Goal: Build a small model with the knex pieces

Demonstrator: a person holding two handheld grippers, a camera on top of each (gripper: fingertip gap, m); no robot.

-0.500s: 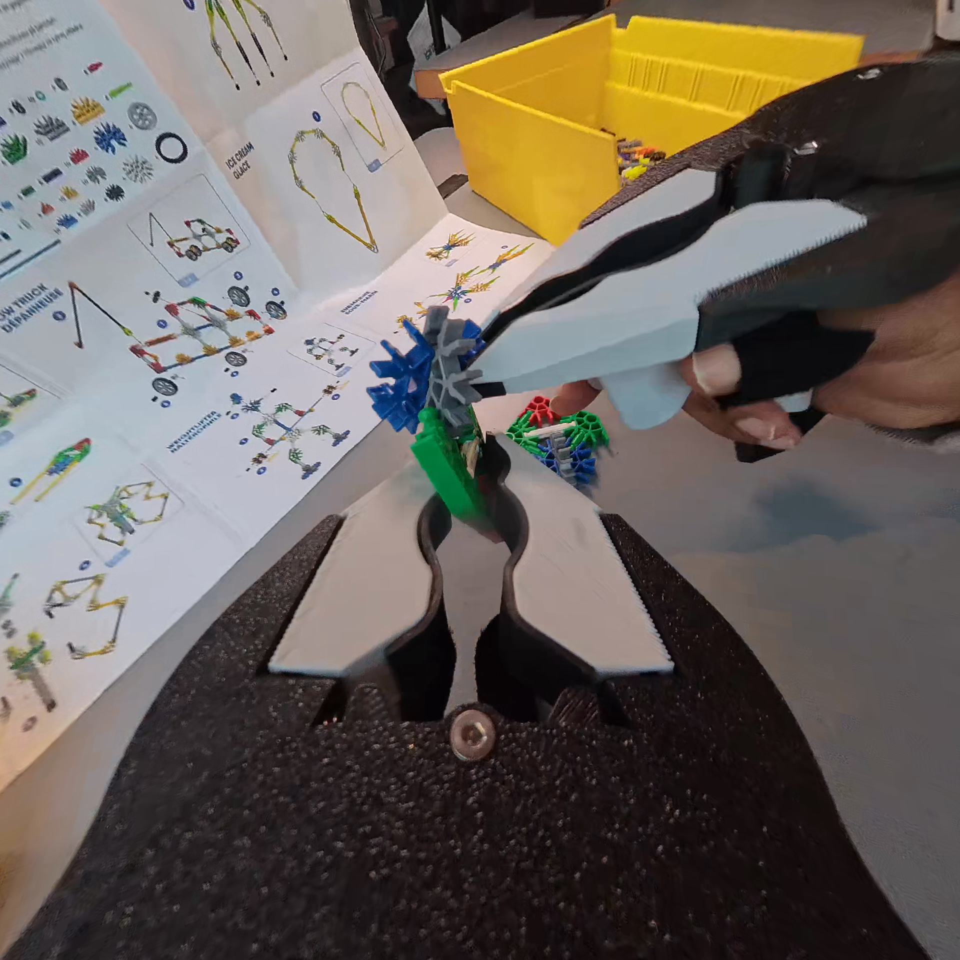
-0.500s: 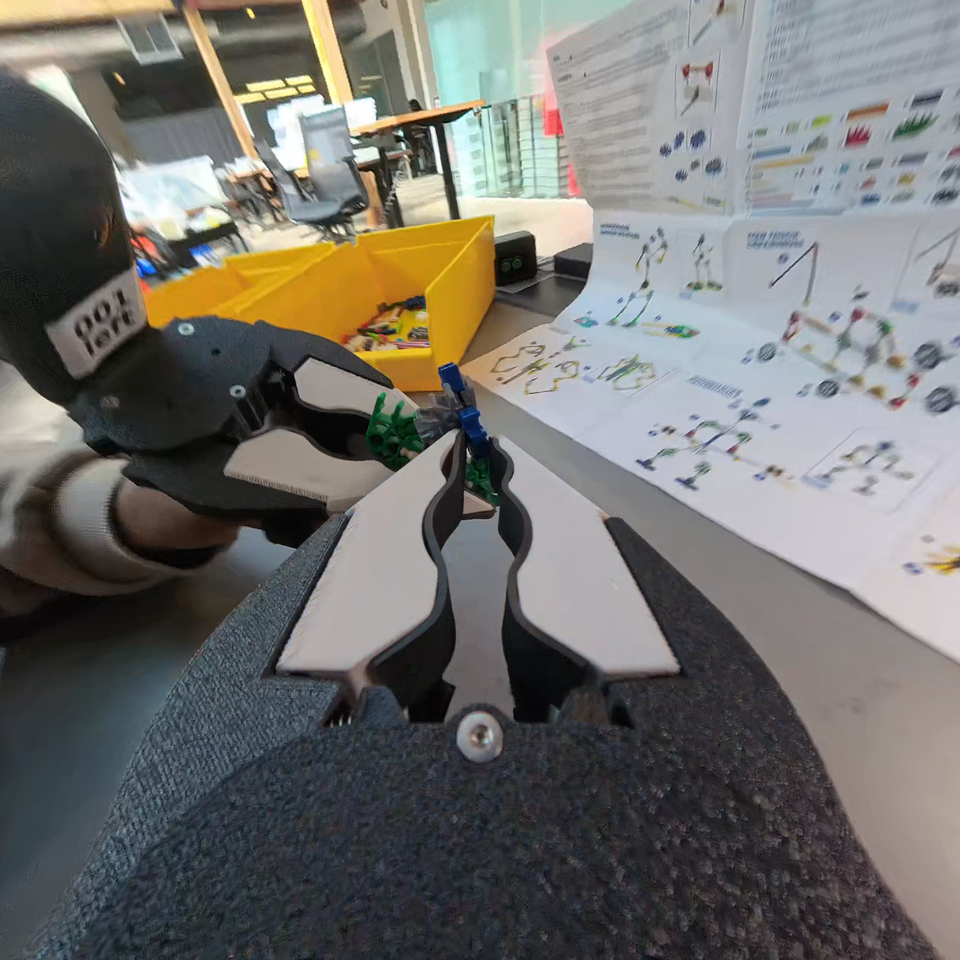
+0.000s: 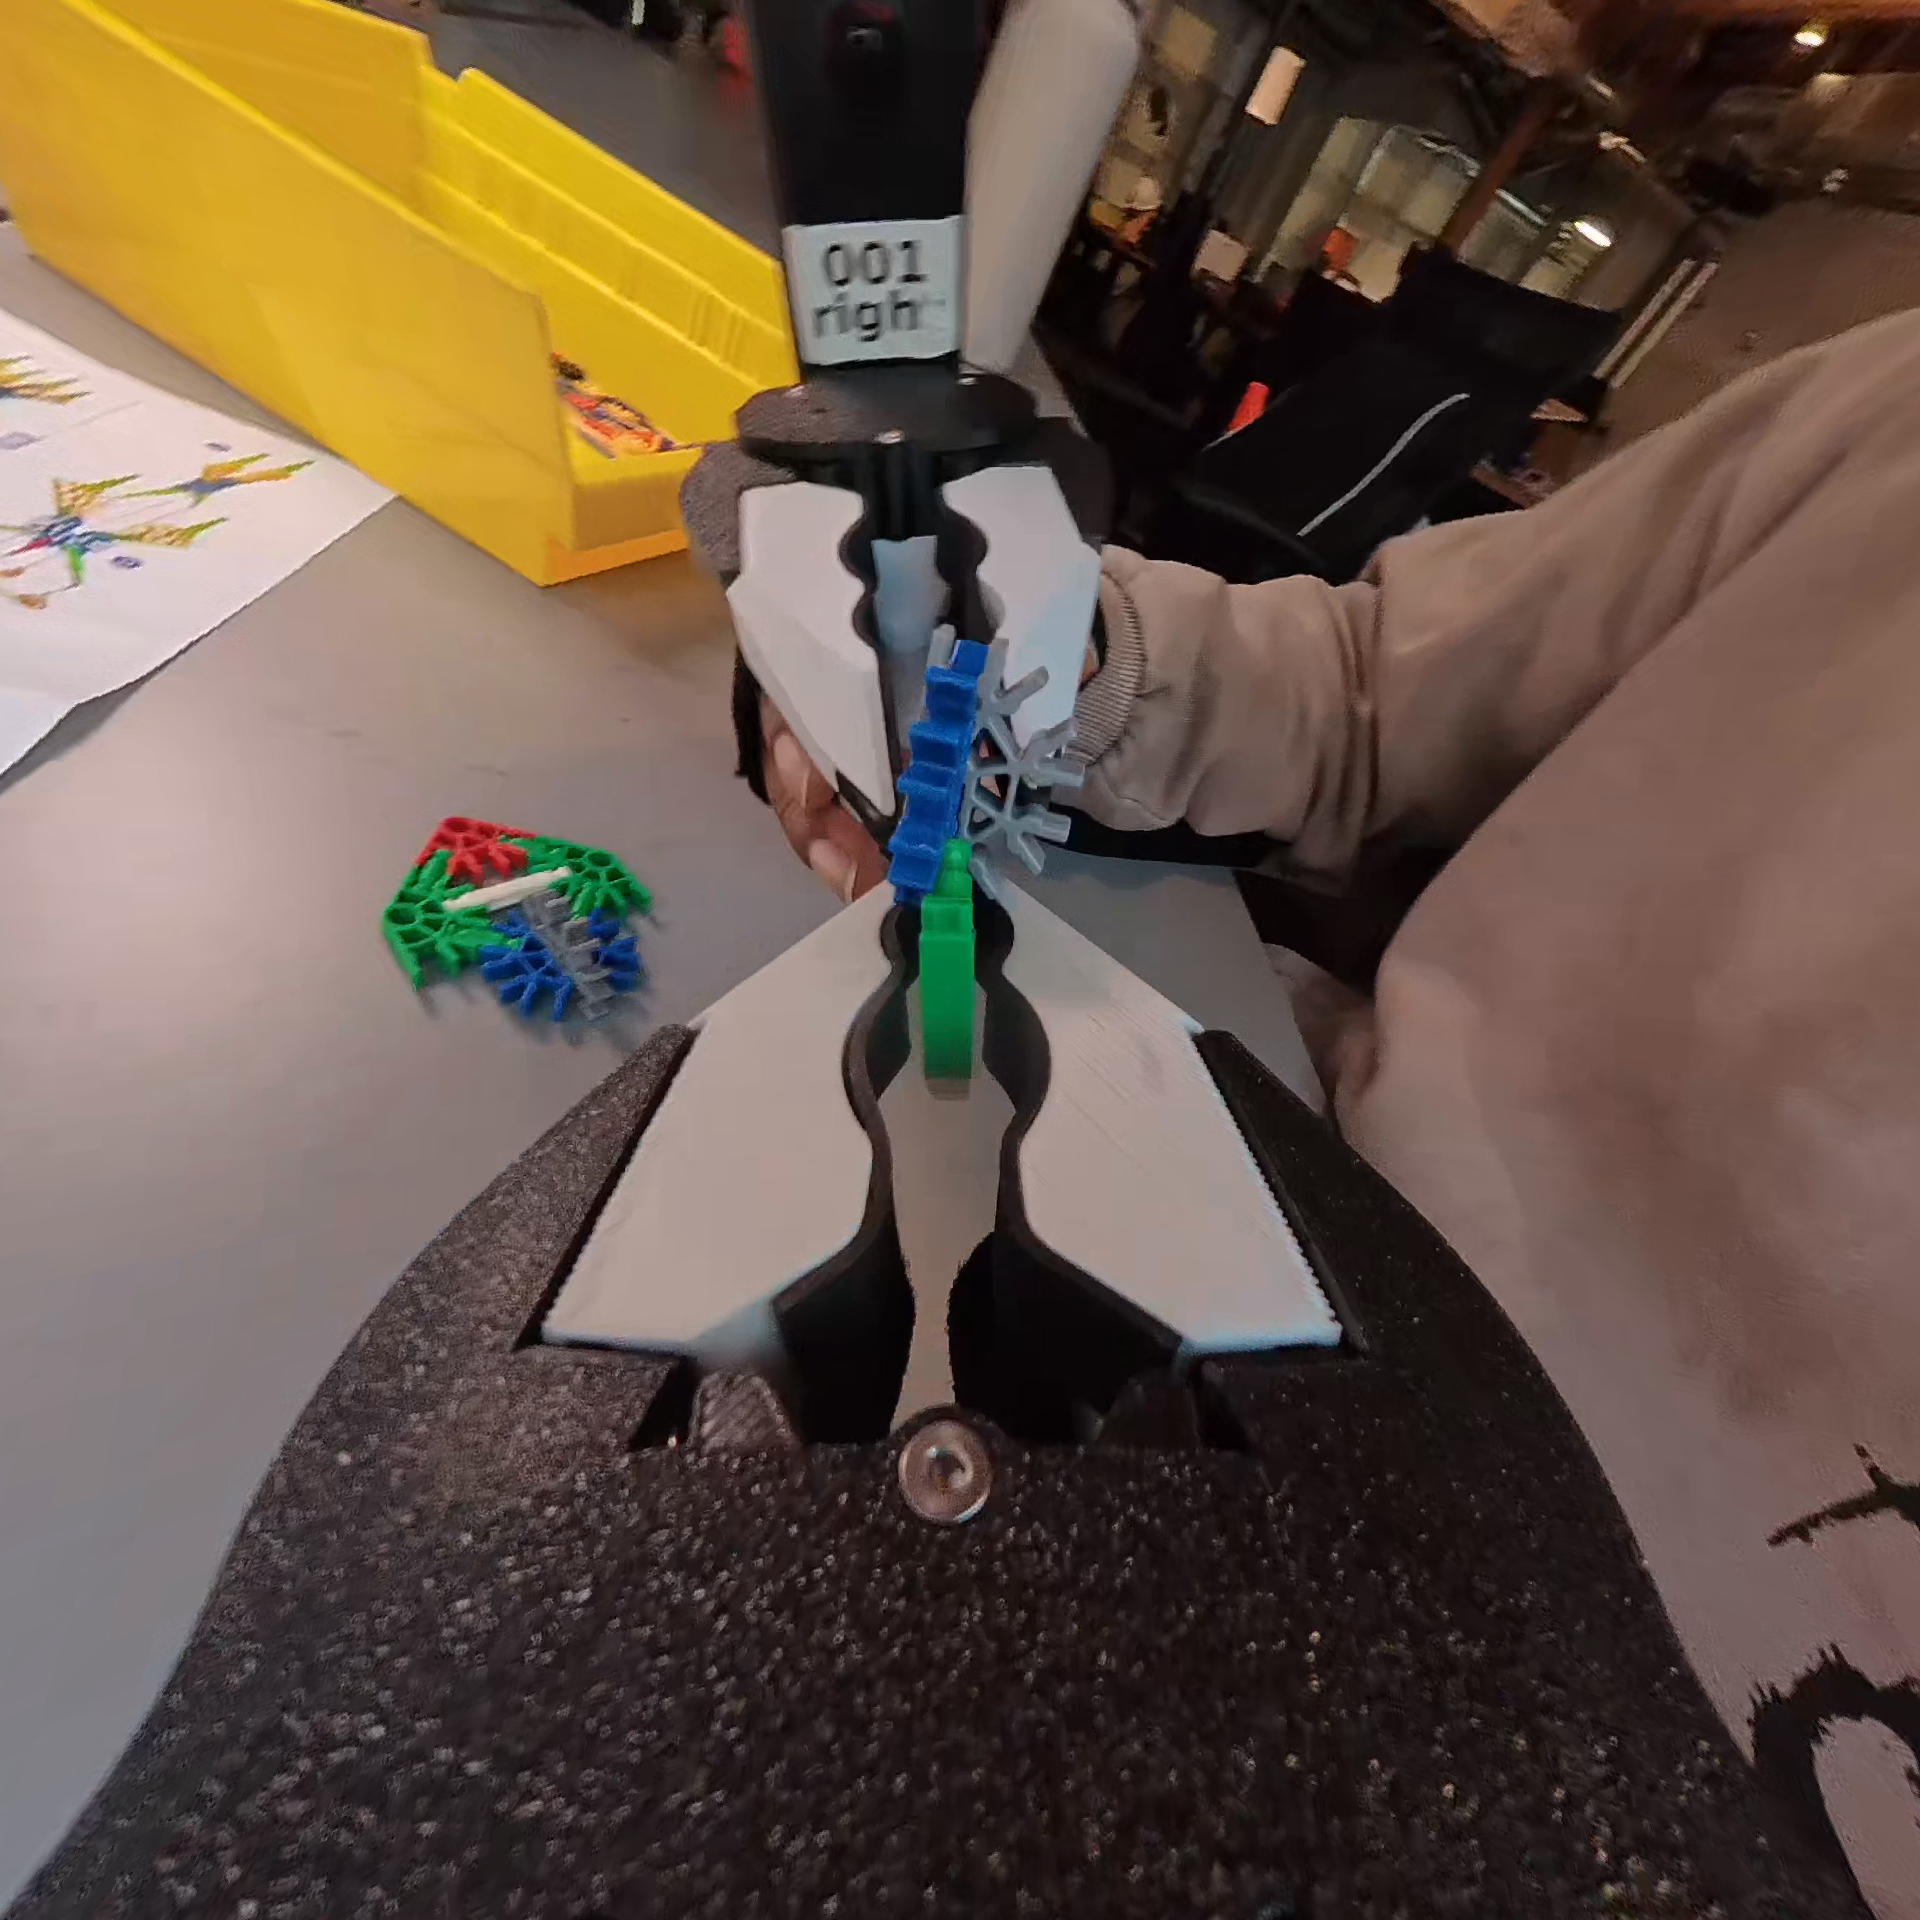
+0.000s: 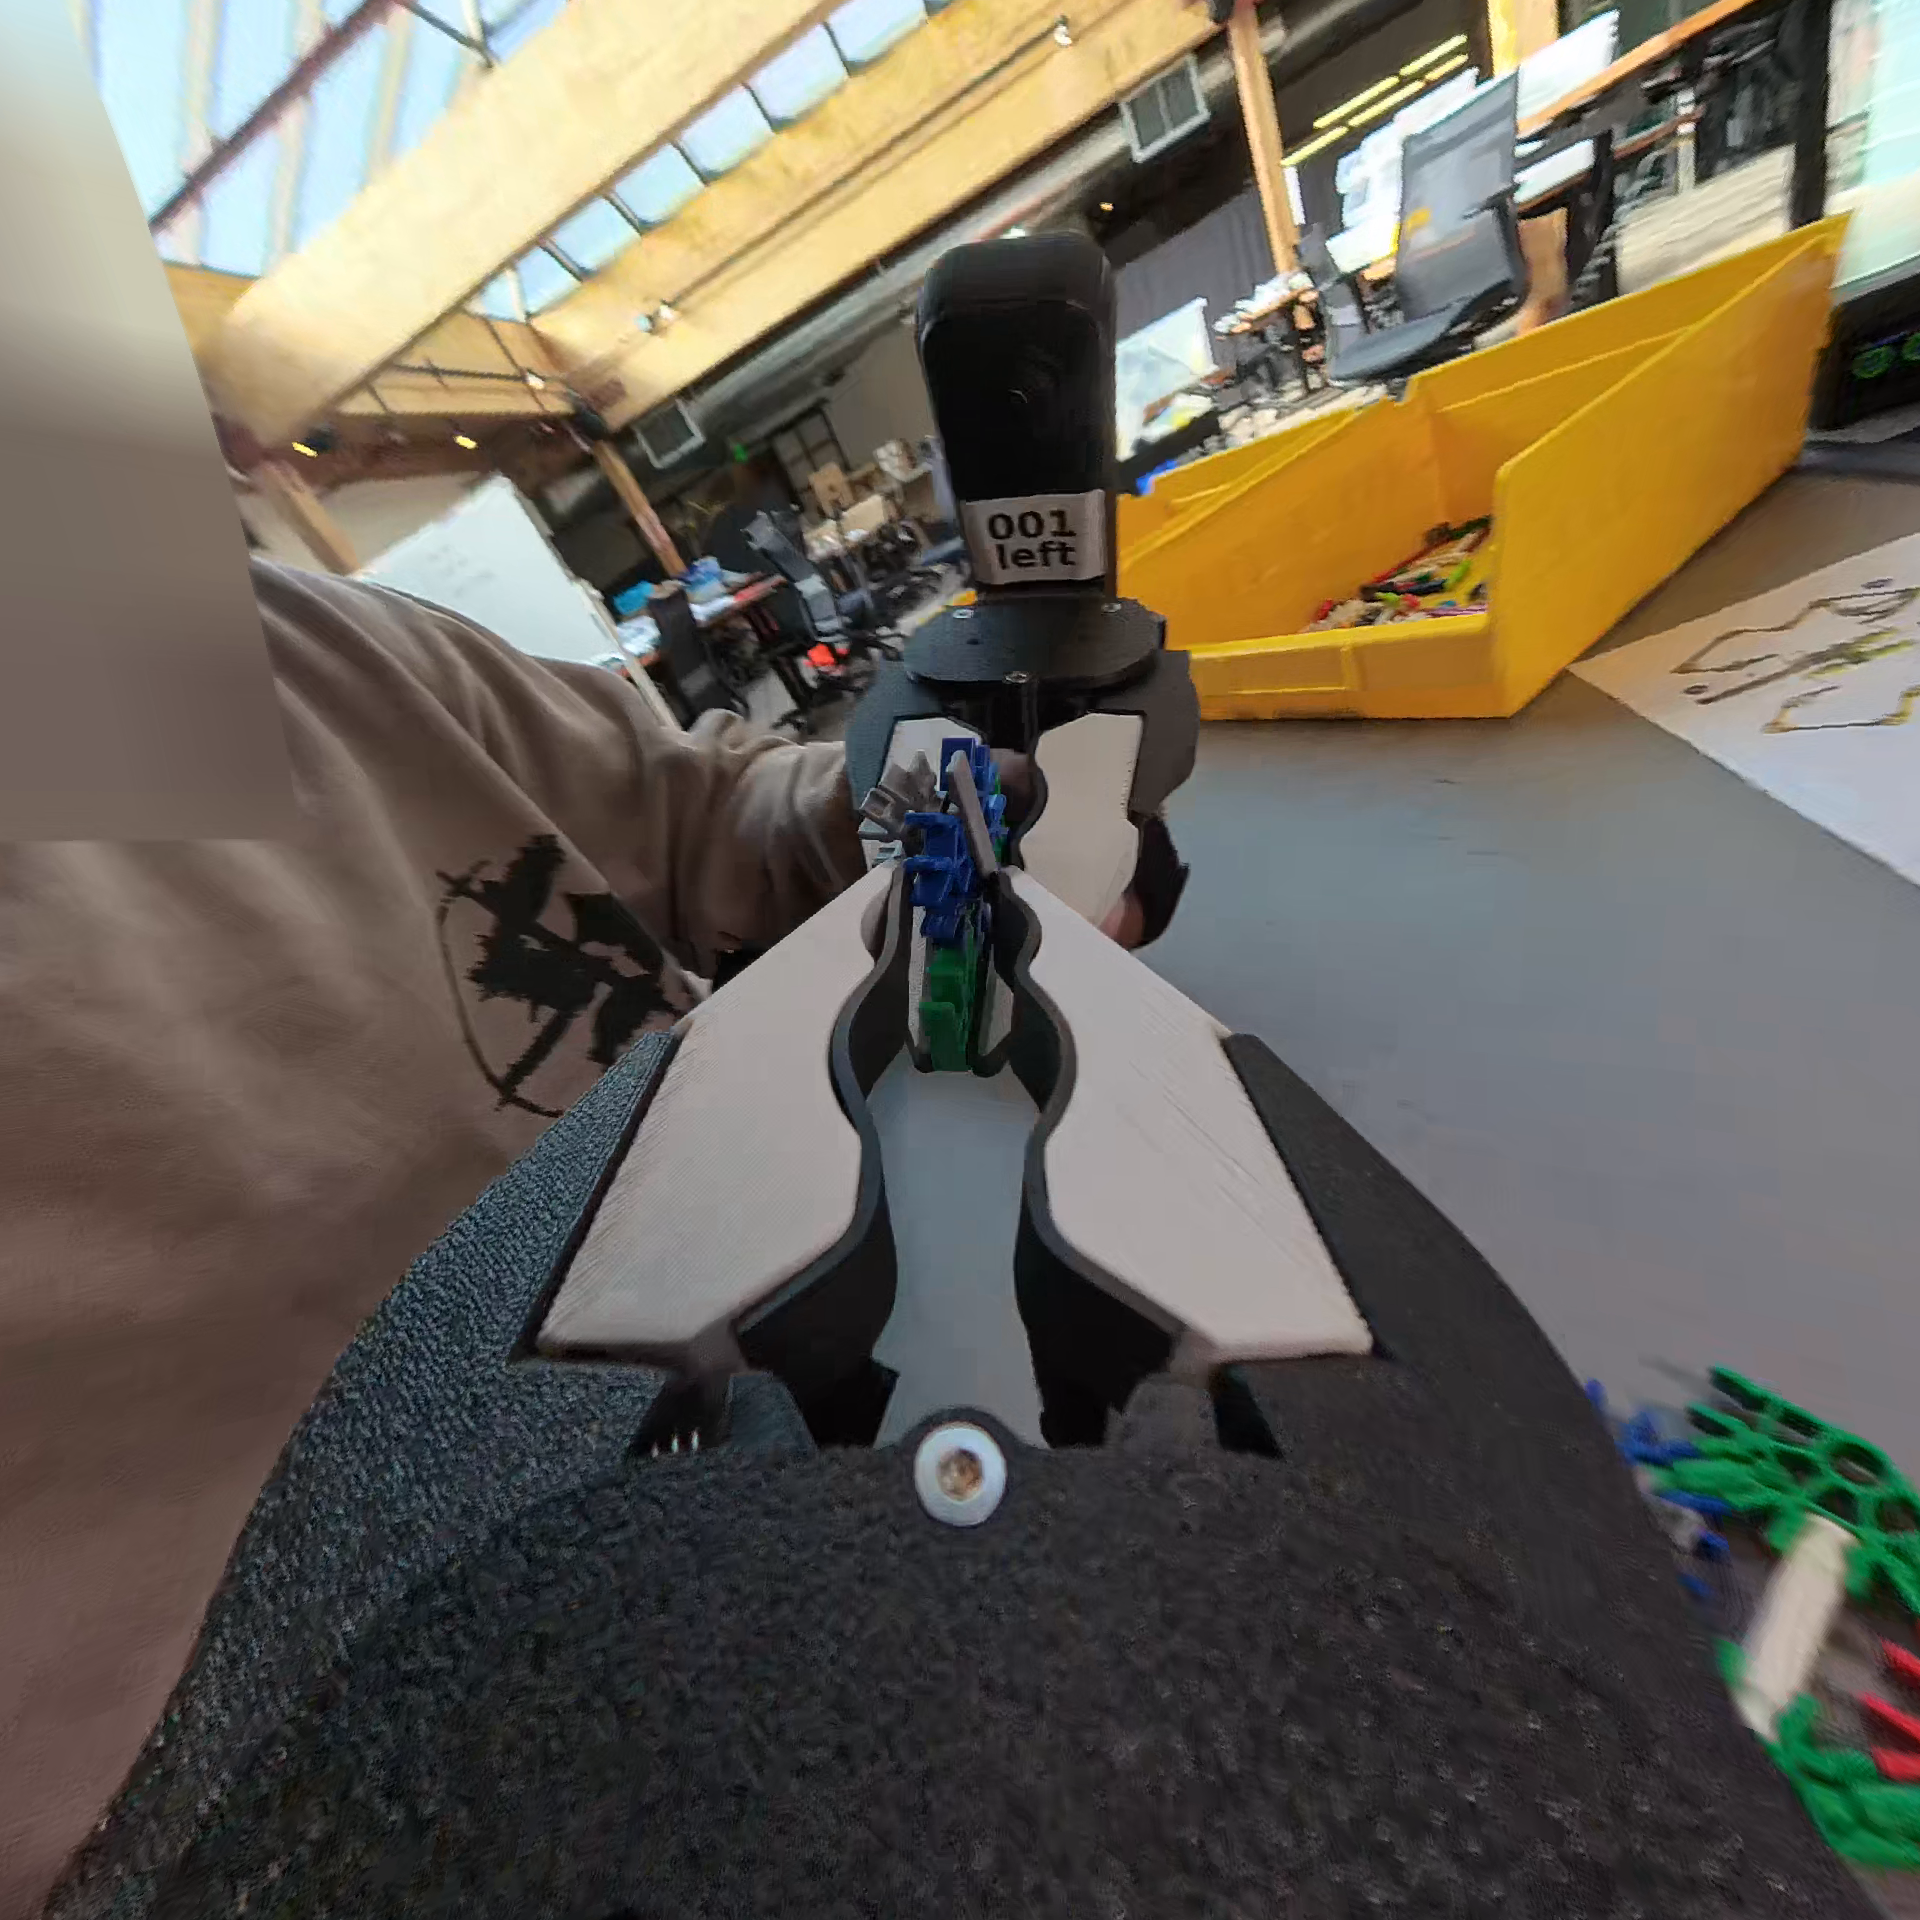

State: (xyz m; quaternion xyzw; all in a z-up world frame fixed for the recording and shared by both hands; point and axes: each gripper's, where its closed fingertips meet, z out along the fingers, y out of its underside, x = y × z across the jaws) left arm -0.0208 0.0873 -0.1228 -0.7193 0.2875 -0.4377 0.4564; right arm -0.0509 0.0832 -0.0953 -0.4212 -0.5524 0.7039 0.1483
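Observation:
A small cluster of plastic connectors is held in the air between my two grippers, which face each other tip to tip. My left gripper point(image 3: 940, 914) is shut on the cluster's green connector point(image 3: 948, 987). The right gripper point(image 3: 930, 800) grips the blue connector point(image 3: 935, 769), with a grey snowflake connector point(image 3: 1018, 774) beside it. In the right wrist view my right gripper point(image 4: 945, 899) is shut on the blue point(image 4: 935, 883) and green point(image 4: 951, 1003) pieces. The left gripper point(image 4: 982, 831) meets it from beyond.
A flat assembly of green, red, blue and grey connectors with a white rod point(image 3: 520, 914) lies on the grey table point(image 3: 312, 1195); it also shows at the right wrist view's lower right point(image 4: 1808, 1538). A yellow bin point(image 3: 364, 343) of loose pieces and a printed sheet point(image 3: 104, 582) lie behind. A beige sleeve point(image 3: 1455, 727) is at the right. Both grippers' tips are close together, under 4 cm apart.
Both grippers have turned and now face each other in one line; earlier the right gripper came in from the side. The cluster stays gripped at both ends.

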